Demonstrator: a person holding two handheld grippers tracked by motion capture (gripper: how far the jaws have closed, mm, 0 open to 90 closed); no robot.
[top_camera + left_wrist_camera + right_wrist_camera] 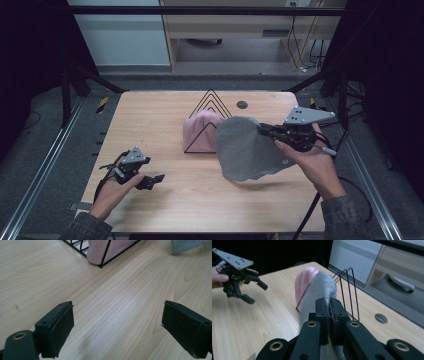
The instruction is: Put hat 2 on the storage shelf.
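left gripper [156,180] low over table [200,200], jaws spread, nothing held. right gripper [263,131] clamped on grey hat [247,150], lifted beside pink hat [200,131] in wire rack [210,100].

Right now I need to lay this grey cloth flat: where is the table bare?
Bare wood lies between the left tongs and the grey cloth, plus the far-left area beside the wire rack. Around the pink cloth it is crowded.
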